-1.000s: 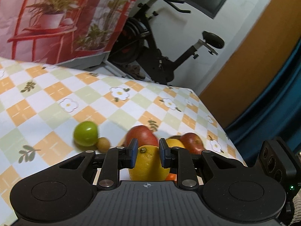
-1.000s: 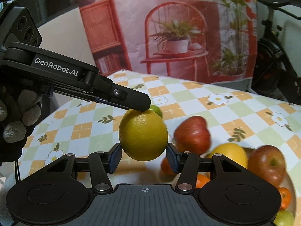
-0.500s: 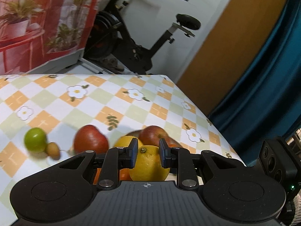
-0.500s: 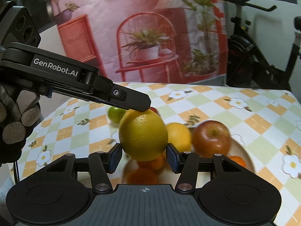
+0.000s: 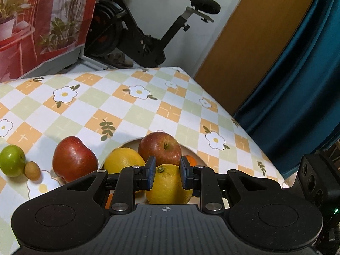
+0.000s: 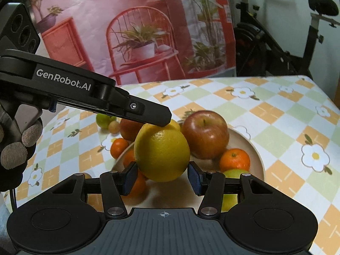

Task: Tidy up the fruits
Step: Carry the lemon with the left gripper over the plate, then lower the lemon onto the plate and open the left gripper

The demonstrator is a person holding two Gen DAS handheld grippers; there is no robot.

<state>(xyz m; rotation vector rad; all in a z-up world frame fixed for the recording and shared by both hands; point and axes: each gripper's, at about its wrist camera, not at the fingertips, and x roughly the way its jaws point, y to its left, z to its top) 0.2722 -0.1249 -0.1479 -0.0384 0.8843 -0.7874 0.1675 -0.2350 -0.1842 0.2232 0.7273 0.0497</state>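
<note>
One yellow lemon (image 6: 162, 153) hangs over the beige plate (image 6: 256, 148), gripped from two sides. My right gripper (image 6: 162, 179) is shut on its flanks. My left gripper (image 5: 167, 173) is shut on its stem end (image 5: 167, 183), and one of that gripper's fingers (image 6: 157, 115) reaches in from the left in the right wrist view. On the plate lie a red apple (image 6: 205, 133), a second yellow citrus (image 5: 123, 159), a mandarin (image 6: 234, 159) and a green fruit (image 6: 233, 174). Left of the plate, on the cloth, sit another red apple (image 5: 73, 159), a green fruit (image 5: 11, 160) and a small brown fruit (image 5: 31, 170).
The checked tablecloth (image 5: 136, 114) ends at the far and right edges, with a blue curtain (image 5: 297, 85) and an exercise bike (image 5: 131, 34) beyond. A gloved hand (image 6: 14, 148) holds the left gripper. Another mandarin (image 6: 120, 147) lies by the plate's left rim.
Both grippers have carried the lemon rightwards across the table, from above the loose fruit to above the plate. Neither grip has changed.
</note>
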